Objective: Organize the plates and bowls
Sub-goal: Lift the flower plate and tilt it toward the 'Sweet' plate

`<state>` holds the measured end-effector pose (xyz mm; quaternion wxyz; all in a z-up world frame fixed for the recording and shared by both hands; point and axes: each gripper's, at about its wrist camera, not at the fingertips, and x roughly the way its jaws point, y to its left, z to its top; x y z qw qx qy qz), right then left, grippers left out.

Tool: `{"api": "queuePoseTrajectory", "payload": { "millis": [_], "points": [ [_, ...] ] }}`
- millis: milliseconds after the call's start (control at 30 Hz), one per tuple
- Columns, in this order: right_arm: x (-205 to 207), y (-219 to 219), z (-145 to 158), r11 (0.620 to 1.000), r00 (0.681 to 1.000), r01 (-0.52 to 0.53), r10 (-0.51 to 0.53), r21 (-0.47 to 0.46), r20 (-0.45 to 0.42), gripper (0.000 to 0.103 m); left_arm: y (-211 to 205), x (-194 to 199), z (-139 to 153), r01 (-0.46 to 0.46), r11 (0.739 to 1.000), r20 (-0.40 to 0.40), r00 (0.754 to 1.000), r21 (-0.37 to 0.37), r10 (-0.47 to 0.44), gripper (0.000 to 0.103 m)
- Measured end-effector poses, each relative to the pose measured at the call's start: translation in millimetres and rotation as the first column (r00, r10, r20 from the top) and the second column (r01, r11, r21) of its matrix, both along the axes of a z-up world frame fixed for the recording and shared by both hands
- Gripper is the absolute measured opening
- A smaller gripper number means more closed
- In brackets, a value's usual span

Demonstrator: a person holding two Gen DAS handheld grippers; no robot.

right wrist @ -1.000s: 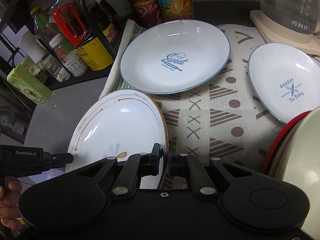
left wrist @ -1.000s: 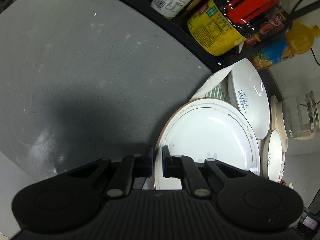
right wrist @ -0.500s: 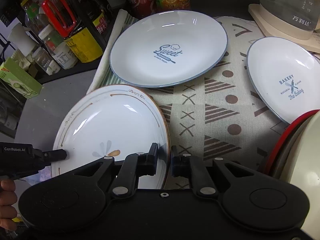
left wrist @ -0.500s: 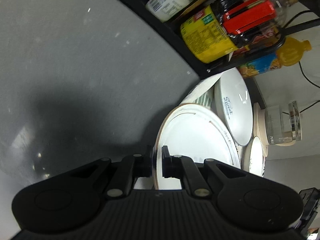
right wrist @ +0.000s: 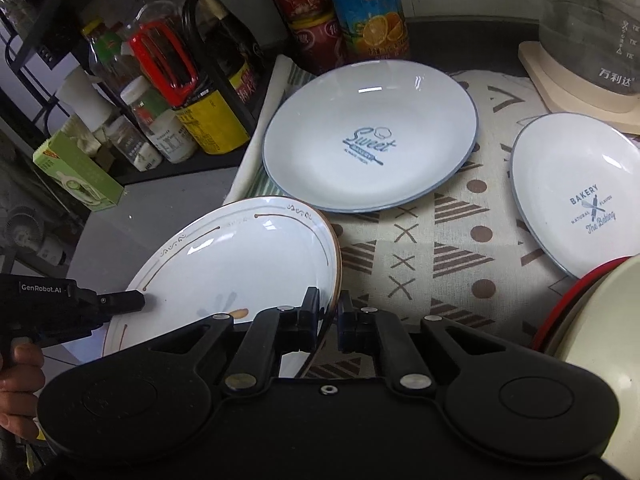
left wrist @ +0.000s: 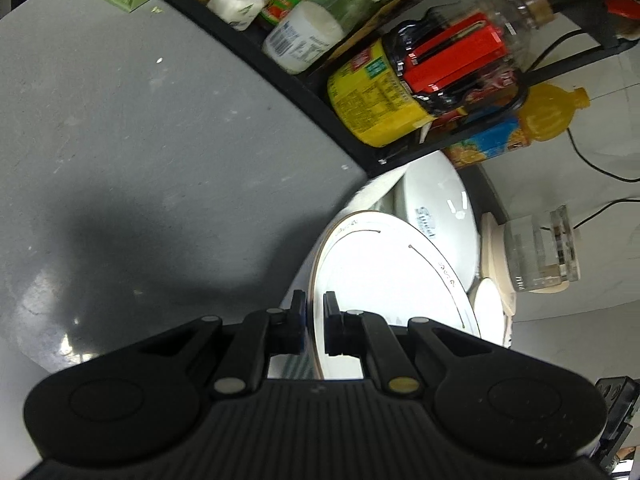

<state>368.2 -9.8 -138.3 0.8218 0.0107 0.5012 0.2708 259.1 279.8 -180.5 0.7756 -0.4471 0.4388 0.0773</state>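
Left tongs (left wrist: 314, 328): pressed onto the left rim of the brown-rimmed plate (right wrist: 240, 264), one finger above the rim and one below. From the right-hand camera their black tip (right wrist: 120, 302) lies on the plate's left edge, with a person's hand (right wrist: 18, 384) behind it.

Brown-rimmed plate: held between both tongs over the spot where the grey desk (left wrist: 140, 140) meets the patterned cloth (right wrist: 440, 240). It looks tilted, far edge higher than the near one, and clear of the surface, though how far clear I cannot tell.

Right tongs (right wrist: 329, 320): closed on the same plate at its near-right rim, the rim running edge-on through the narrow gap between the fingers.

Key relation: the two grips sit on roughly opposite sides, so the plate spans left to right between the hands. Neither hand is nearer; it is a shared carry.

Sweet plate (right wrist: 370, 140): flat on the cloth, just beyond the held plate's far-right edge, the closest place to stack, I judge.

Bakery plate (right wrist: 576, 192): further right on the cloth, well apart from the held plate.

Next move, as I judge it: both hands travel far and right together, keeping the plate level.

Risk: uneven motion could twist the rim out of one grip.
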Motion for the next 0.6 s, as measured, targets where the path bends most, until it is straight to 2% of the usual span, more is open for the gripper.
{"api": "queuePoseTrajectory", "payload": {
  "millis": [233, 600],
  "points": [
    [12.6, -9.3, 18.4, 0.999, 0.999, 0.028, -0.028, 0.02, 0.043, 0.008, -8.5, 29.5, 8.5, 0.025, 1.0, 0.028, 0.999, 0.009, -0.025, 0.005],
    [49.1, -20.7, 21.6, 0.995, 0.992, 0.101, -0.099, -0.019, 0.082, 0.008, -22.9, 85.8, 2.0, 0.085, 0.996, 0.032, 0.996, 0.008, -0.085, 0.005]
  ]
}}
